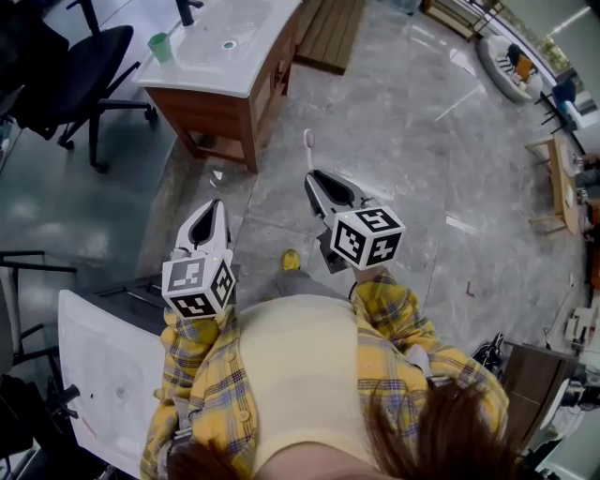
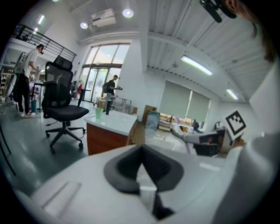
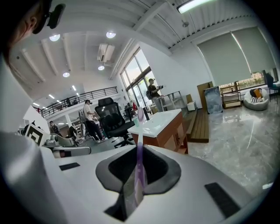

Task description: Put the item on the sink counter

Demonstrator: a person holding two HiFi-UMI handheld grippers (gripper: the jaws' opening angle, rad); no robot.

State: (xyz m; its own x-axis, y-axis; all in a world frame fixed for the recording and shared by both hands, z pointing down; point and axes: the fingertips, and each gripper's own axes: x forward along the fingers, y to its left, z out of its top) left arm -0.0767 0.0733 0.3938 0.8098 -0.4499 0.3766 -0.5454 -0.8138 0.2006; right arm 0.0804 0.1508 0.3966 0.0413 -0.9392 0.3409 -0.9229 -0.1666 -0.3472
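Note:
A purple toothbrush (image 1: 308, 150) stands up out of my right gripper (image 1: 315, 180), which is shut on its handle; in the right gripper view the toothbrush (image 3: 140, 131) rises between the jaws of this gripper (image 3: 138, 154). The sink counter (image 1: 246, 58), a white top with a basin on a wooden cabinet, stands ahead across the floor, and shows as the counter (image 3: 162, 121) beyond the brush. My left gripper (image 1: 217, 206) is held beside the right one, shut and with nothing in it (image 2: 141, 154). Both grippers are well short of the counter (image 2: 116, 119).
A green cup (image 1: 161, 46) and a black faucet (image 1: 187, 10) are on the counter. A black office chair (image 1: 90, 64) stands left of it, a wooden platform (image 1: 330, 33) to its right. A white panel (image 1: 101, 375) lies at my lower left. People stand in the background.

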